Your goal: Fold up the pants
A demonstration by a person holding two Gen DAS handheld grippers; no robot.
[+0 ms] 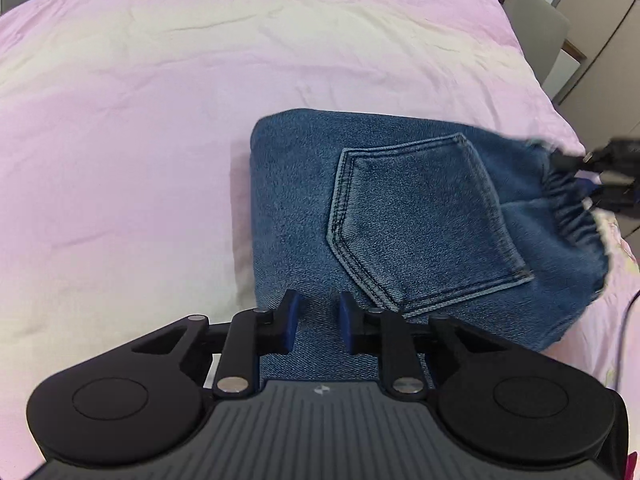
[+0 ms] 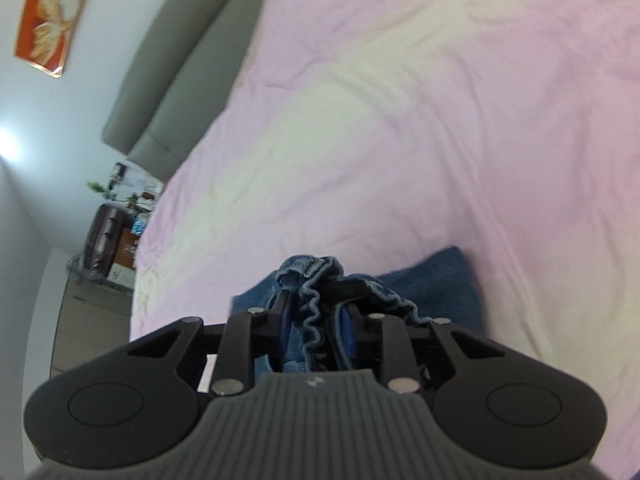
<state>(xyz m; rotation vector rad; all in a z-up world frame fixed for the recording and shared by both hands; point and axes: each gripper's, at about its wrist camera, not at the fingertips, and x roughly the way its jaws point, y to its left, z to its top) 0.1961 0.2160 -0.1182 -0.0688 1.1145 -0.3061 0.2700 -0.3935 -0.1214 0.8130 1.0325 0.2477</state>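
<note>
Folded blue jeans [image 1: 380,220] lie on the pink bedcover [image 1: 140,140], a back pocket [image 1: 420,220] facing up. My left gripper [image 1: 320,320] sits at the near edge of the fold. Denim fills the narrow gap between its blue pads, so it is shut on that edge. My right gripper [image 2: 316,328] is shut on the gathered elastic waistband [image 2: 316,280], which bunches up between its pads and is raised off the bed. The left wrist view shows that gripper [image 1: 592,178] at the jeans' right end. The rest of the jeans [image 2: 432,280] lies beneath it.
The bedcover [image 2: 400,120] spreads wide beyond the jeans. A grey headboard [image 2: 172,92] runs along the far side, with a cluttered nightstand [image 2: 116,240] at its end. A grey chair [image 1: 536,40] and cabinets stand past the bed's right edge.
</note>
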